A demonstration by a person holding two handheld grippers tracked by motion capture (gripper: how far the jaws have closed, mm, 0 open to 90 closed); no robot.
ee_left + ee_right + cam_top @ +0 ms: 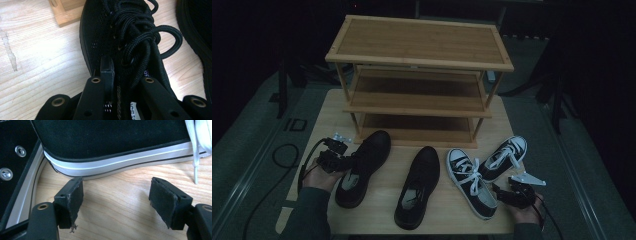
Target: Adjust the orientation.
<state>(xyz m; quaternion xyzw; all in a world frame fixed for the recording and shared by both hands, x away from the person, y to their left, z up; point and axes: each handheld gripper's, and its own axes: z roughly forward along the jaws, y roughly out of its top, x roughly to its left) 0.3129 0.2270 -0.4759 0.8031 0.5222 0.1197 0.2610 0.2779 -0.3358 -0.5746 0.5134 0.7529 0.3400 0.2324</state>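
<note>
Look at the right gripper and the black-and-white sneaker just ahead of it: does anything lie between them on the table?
Nothing visible does. The right gripper is open, and between it and the sneaker's white sole there is bare table. A white lace end hangs off to one side, clear of the gap.

— What sort of place is this?
— A dim recording studio or lab: a pale wooden tabletop (317,125) carrying a three-tier bamboo shoe rack (419,45), black stands (282,85) around, cables (282,155) on grey carpet (242,145).
</note>
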